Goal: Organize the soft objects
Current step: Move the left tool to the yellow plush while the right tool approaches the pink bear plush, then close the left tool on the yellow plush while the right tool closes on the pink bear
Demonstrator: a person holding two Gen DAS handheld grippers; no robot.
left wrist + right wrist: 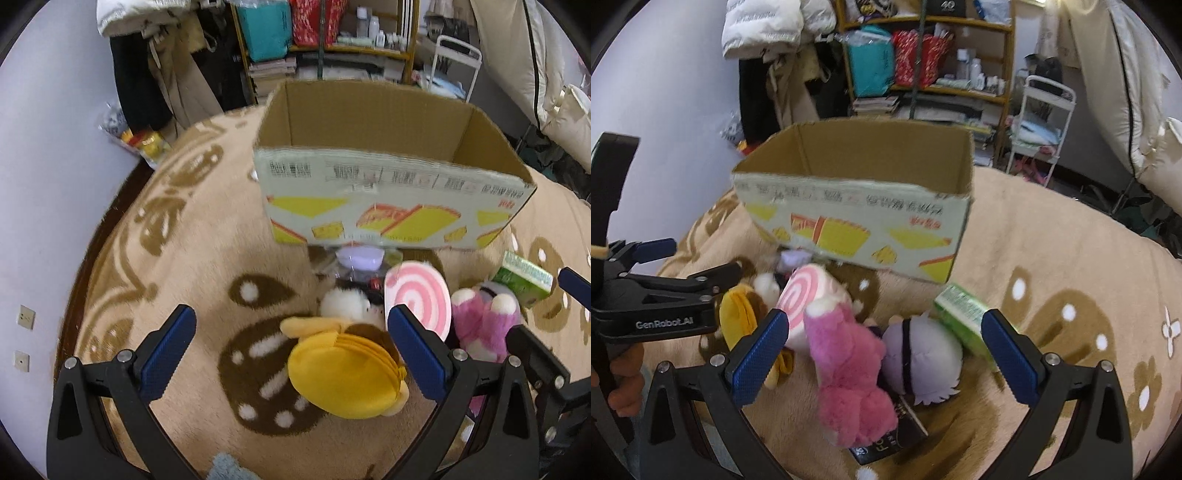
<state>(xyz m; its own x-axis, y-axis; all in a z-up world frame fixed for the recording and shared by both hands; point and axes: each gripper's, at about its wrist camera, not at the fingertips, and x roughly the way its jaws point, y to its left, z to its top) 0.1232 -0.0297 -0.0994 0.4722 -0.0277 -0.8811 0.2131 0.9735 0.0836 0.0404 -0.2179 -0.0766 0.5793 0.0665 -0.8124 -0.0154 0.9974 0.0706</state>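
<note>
A big cardboard box [388, 192] with yellow pictures on its side sits open on a fuzzy tan blanket [207, 236] with brown shapes. A little pile of soft toys lies on the blanket just in front of the box. The left gripper [291, 354] is wide open and holds nothing; a round yellow plush toy [340, 376] lies between its blue fingers. Beside that toy are a white fluffy toy [347, 304] and a pink-and-white swirl cushion [421, 299]. The right gripper [882, 358] is wide open too and holds nothing. Between its fingers lie a pink plush bear [846, 365] and a pale purple doll head [923, 358], touching each other. A green packet [964, 314] rests next to the doll head, and a dark book [886, 439] pokes out from under the bear.
</note>
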